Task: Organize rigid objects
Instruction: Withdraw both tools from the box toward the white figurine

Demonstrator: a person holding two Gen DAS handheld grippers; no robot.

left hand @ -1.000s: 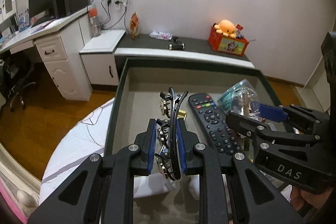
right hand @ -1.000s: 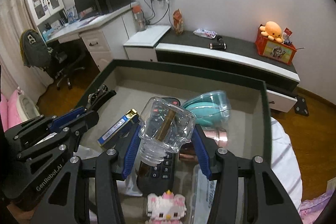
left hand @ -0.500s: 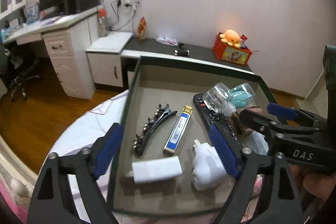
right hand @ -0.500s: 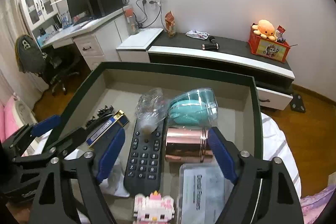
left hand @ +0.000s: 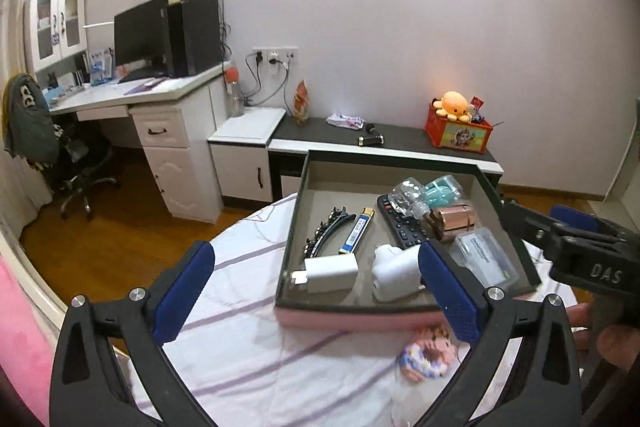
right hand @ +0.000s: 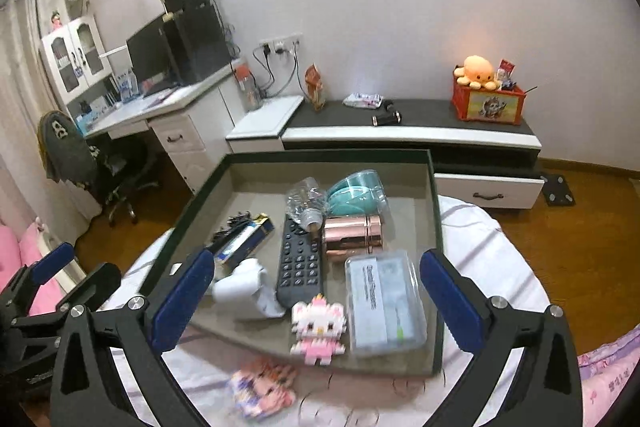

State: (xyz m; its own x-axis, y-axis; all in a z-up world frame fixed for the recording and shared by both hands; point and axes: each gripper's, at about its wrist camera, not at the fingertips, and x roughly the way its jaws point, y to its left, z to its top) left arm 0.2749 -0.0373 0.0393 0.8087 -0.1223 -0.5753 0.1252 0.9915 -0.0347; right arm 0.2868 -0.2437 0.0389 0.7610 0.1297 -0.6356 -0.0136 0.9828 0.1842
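Observation:
A dark-rimmed tray [left hand: 294,211] [right hand: 437,227] sits on the bed and holds the objects. In it lie a black hair clip [left hand: 326,233], a blue lighter [left hand: 356,229], a black remote [right hand: 300,263], a clear glass bottle [right hand: 306,203], a teal case [right hand: 356,189], a copper tin [right hand: 354,235], a clear plastic box [right hand: 384,301], white chargers [left hand: 332,273] and a pink block figure [right hand: 318,327]. My left gripper [left hand: 316,297] is open and empty, held back above the tray's near edge. My right gripper [right hand: 316,301] is open and empty above the tray's near end.
The tray rests on a white bedspread with purple stripes [left hand: 240,327]. A small printed pouch [right hand: 264,389] lies on the bed in front of the tray. A low dark cabinet [right hand: 412,131] with an orange box, and a desk with a monitor [left hand: 140,39], stand behind.
The left gripper let go of the hair clip and the right let go of the glass bottle; both lie in the tray. Both grippers opened and pulled back and up from the tray.

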